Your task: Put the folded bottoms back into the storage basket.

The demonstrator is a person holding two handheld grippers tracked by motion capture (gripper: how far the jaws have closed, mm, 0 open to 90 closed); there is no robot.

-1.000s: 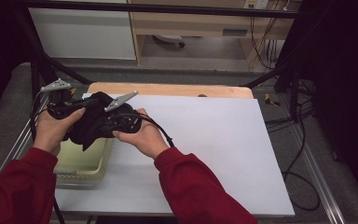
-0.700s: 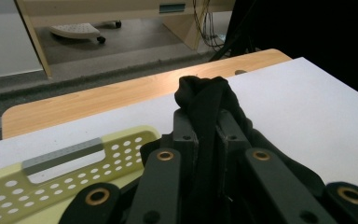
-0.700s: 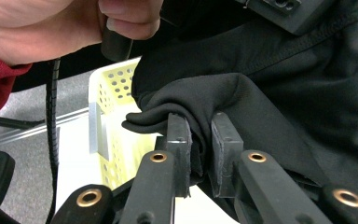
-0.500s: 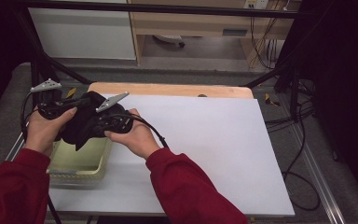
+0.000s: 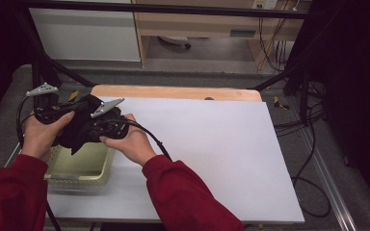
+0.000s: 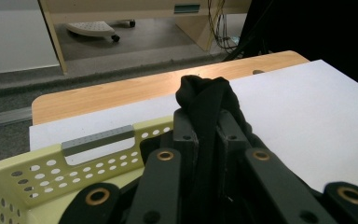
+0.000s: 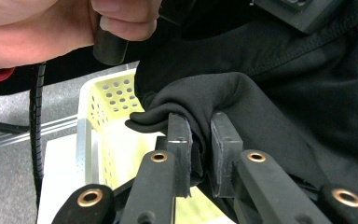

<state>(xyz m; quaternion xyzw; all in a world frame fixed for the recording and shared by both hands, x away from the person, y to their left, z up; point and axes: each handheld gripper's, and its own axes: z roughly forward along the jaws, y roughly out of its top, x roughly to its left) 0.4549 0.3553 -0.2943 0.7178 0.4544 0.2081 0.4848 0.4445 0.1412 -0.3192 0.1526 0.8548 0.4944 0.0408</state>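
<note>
Left gripper point(image 6: 204, 140) has its jaws pressed on a bunched fold of the black cloth point(image 6: 205, 100), the knot of fabric poking up past the tips; right gripper point(image 7: 200, 140) pinches another fold of the same cloth point(image 7: 270, 93), jaws nearly together with fabric squeezed between them. From above, both grippers sit close together, left gripper point(image 5: 53, 113) and right gripper point(image 5: 107, 126), with the cloth point(image 5: 79, 130) slung between them, hanging above the yellow-green basket point(image 5: 84, 166) at the table's point(image 5: 212, 144) left edge. The risk, as I judge it: both grips are on thick rolled folds, so a pull apart could let one fold slide out and the cloth would flop half over the basket rim. The trailing cable point(image 5: 149, 137) crossing the right hand point(image 5: 130, 144) could also snag the fabric.
</note>
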